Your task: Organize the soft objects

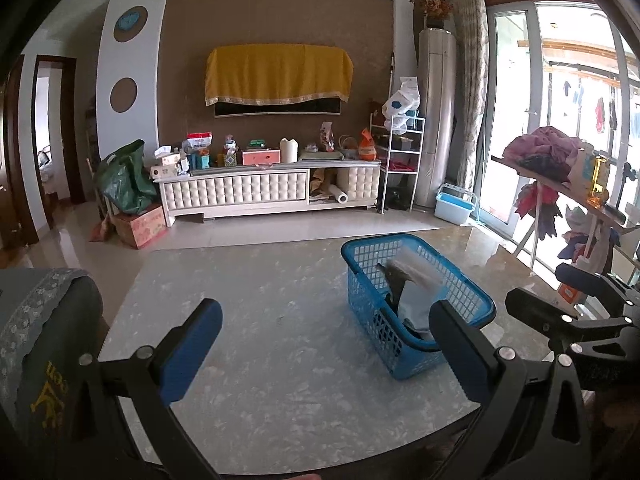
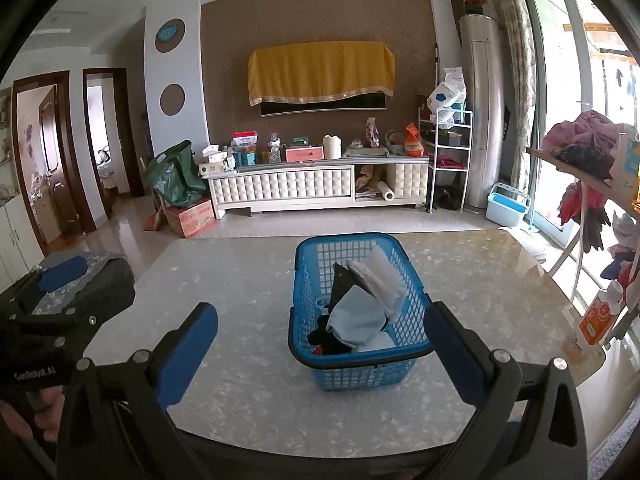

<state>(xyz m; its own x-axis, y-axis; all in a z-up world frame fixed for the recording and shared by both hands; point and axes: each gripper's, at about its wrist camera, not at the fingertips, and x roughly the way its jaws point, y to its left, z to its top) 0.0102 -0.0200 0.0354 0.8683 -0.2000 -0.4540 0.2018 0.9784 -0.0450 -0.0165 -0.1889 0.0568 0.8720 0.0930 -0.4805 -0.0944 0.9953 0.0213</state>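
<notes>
Currently | left gripper [image 1: 326, 344] jaws wide, empty | right gripper [image 2: 320, 346] jaws wide, empty | basket [image 2: 298, 280] holds cloths [image 2: 360, 316]

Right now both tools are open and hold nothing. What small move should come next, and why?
Probably bring the right tool forward and down into the blue basket toward the light blue cloth. The basket sits directly ahead of that tool on the table, the cloth lies on top of the pile, and the left tool is off to the basket's side.
</notes>
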